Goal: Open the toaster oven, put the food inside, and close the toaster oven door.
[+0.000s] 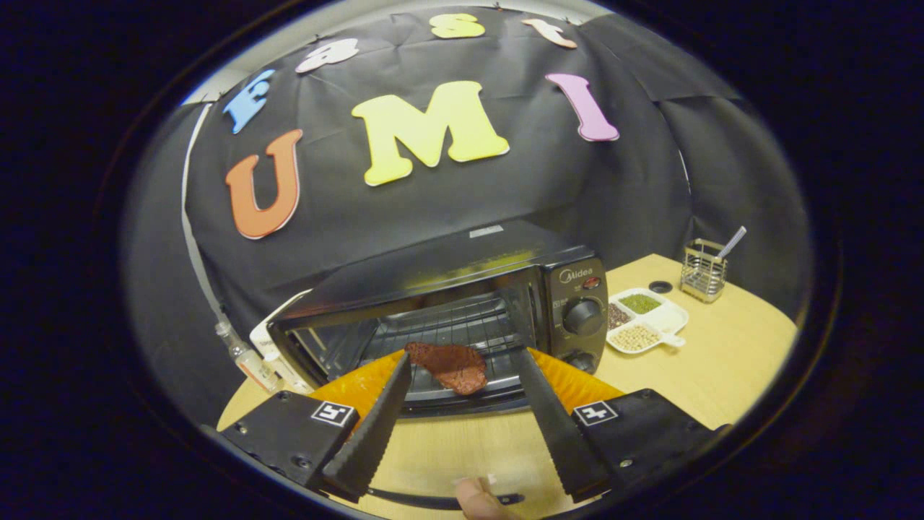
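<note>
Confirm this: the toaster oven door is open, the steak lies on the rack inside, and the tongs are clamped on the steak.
One thing is wrong. In the gripper view the tongs are open, their fingers apart on either side of the steak, not clamped on it. The toaster oven door is open.

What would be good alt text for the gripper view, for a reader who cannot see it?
The tongs stand open in front of an open toaster oven, with a reddish-brown steak between their tips on the oven's rack. Beside the oven, on the wooden table, are a divided dish of beans and a wire holder.
</note>
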